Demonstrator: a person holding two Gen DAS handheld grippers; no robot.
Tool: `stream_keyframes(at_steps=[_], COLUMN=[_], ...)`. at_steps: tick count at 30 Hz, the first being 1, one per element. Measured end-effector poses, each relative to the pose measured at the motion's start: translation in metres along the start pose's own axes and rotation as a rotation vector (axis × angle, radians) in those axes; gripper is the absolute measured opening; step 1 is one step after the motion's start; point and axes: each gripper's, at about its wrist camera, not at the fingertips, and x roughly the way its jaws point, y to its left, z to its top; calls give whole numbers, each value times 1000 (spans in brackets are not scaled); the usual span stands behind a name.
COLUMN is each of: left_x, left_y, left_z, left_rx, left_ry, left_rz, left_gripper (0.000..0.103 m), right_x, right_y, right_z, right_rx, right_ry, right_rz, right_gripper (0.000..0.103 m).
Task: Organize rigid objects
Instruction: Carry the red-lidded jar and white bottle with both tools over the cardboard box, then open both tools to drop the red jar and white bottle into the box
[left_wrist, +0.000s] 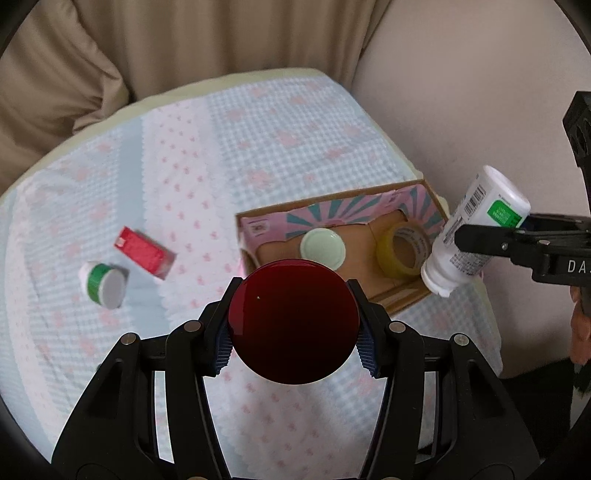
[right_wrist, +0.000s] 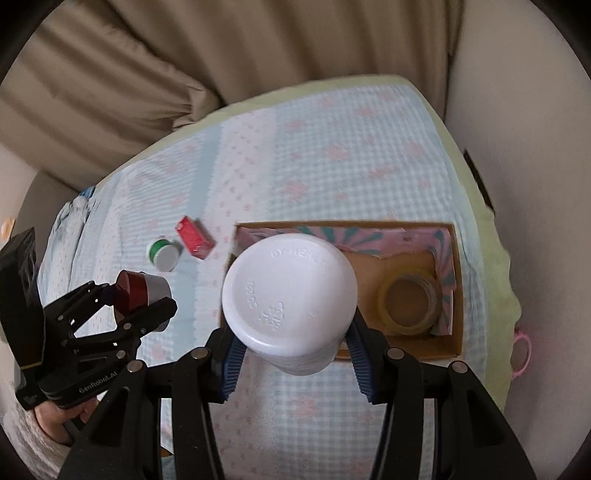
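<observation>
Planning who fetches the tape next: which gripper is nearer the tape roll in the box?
Right. The right gripper, holding the white bottle, hangs beside the tape roll; the left gripper, holding the red-lidded jar, sits short of the box.

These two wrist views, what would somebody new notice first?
Most striking is that both grippers are loaded: the left gripper clamps a dark red round jar just short of the cardboard box, while the right gripper holds a white pill bottle tilted, cap downward, over the box's right edge. Inside the box lie a pale green lid and a yellow tape roll.
</observation>
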Motion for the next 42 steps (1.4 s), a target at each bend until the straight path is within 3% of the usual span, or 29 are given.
stream_keyframes(at_steps=[10, 16, 24, 25, 26, 27, 28, 29, 34, 42], left_x=[89, 141, 161, 162, 160, 158, 152, 147, 144, 143], left_y=[-8, -19, -29, -30, -31, -33, -34, -34, -29, -32], left_z=[9, 7, 1, 0, 0, 1, 2, 2, -5, -12], left_rx=[-40, 20, 79, 85, 93, 103, 113, 119, 80, 74], left_ry=[112, 199, 251, 257, 255, 246, 223, 202, 196, 190], left_rz=[55, 88, 130, 114, 106, 107, 113, 114, 102, 100], left_gripper=[51, 51, 51, 56, 84, 101, 103, 103, 103, 103], right_x=[70, 122, 158, 160, 160, 157, 152, 147, 132, 123], right_y=[-61, -78, -85, -86, -87, -88, -91, -94, -113, -111], right_z=[11, 10, 9, 10, 13, 15, 18, 19, 19, 7], right_rx=[216, 275, 312, 312, 310, 319, 335, 346, 408, 383], right_ry=[122, 226, 312, 310, 301, 278, 251, 233, 170, 153], right_rz=[89, 138, 167, 156, 141, 131, 110, 90, 69, 45], right_gripper=[47, 47, 47, 48, 51, 66, 94, 103, 103, 103])
